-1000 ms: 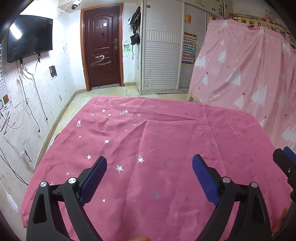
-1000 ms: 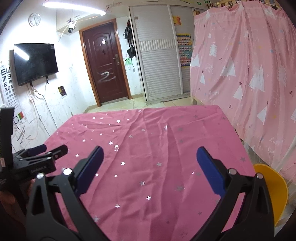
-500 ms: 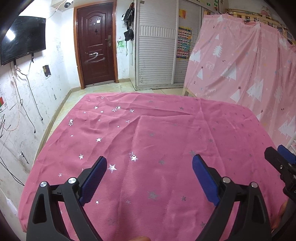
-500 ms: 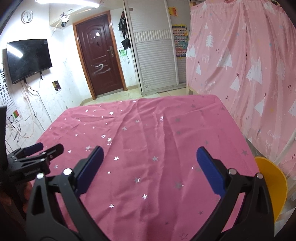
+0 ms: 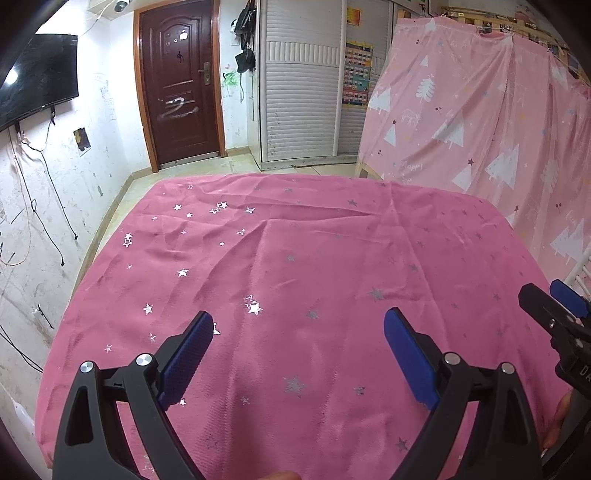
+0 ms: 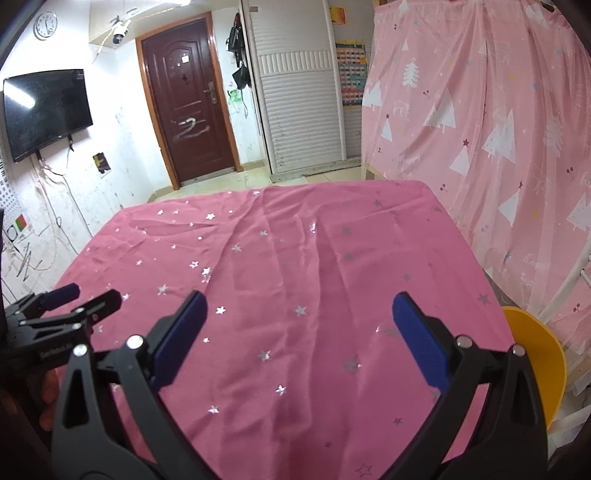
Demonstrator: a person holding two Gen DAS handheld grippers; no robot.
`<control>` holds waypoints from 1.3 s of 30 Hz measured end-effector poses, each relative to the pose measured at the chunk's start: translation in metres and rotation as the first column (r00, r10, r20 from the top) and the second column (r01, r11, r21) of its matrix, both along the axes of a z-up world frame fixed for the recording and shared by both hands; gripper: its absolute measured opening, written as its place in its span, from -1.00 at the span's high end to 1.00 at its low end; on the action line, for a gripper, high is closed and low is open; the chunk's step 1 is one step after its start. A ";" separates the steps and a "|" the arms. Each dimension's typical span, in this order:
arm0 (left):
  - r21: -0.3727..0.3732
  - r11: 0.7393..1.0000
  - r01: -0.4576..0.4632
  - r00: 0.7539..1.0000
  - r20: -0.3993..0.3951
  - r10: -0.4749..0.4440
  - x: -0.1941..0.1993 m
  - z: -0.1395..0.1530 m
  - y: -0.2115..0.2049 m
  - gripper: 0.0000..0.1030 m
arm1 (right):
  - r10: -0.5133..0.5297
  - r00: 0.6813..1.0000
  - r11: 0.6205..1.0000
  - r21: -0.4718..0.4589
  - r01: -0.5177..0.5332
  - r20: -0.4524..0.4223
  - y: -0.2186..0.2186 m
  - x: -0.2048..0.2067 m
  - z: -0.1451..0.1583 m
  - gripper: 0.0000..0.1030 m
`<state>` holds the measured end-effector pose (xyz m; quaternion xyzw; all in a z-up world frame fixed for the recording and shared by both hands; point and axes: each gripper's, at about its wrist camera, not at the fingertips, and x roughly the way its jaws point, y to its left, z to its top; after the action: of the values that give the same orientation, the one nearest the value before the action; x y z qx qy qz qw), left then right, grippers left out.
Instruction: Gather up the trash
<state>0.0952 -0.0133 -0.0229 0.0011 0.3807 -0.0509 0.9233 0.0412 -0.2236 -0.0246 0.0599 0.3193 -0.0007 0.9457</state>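
Your left tongs (image 5: 298,334) sit over the near part of the worktop, blue pads (image 5: 410,360) spread wide apart, nothing between them. Your right tongs (image 6: 298,325) are the same: pads (image 6: 177,339) wide apart, gripping nothing, above the near half of the cloth (image 6: 295,280).

The two tongs are side by side. From the right wrist view, the left tongs show at the left edge over the cloth's left side. From the left wrist view, the right tongs (image 5: 554,314) poke in at the right edge.

The worktop is covered by the pink cloth (image 5: 295,258) with silver stars, wrinkled, with folds running down the middle. No trash shows on it in either view; where the trash is, you cannot tell from these frames.

A yellow chair (image 6: 535,354) stands just beside the worktop's right near corner. A pink curtain (image 6: 480,122) with white trees hangs along the right side. Beyond the far edge: a dark brown door (image 5: 179,85), a white slatted wardrobe (image 5: 301,96), and a TV (image 6: 46,110) on the left wall. A wall clock (image 6: 45,24) hangs above the TV.
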 end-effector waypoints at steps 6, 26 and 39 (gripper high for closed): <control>-0.006 1.000 0.016 1.000 -0.014 -0.016 0.001 -0.002 0.000 -0.69 | -0.006 1.000 1.000 -0.008 0.006 -0.005 0.002 0.001 0.000 -0.88; -0.008 0.999 0.038 0.999 -0.033 -0.038 0.003 -0.006 -0.003 -0.69 | -0.014 1.000 1.000 -0.015 0.014 -0.006 0.001 0.001 -0.002 -0.88; -0.008 0.999 0.039 0.999 -0.034 -0.040 0.003 -0.006 -0.003 -0.69 | -0.015 1.000 1.000 -0.015 0.014 -0.007 0.001 0.001 -0.002 -0.88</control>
<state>0.0981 -0.0163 -0.0287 0.0045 0.3959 -0.0704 0.9156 0.0420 -0.2226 -0.0267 0.0552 0.3220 -0.0101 0.9451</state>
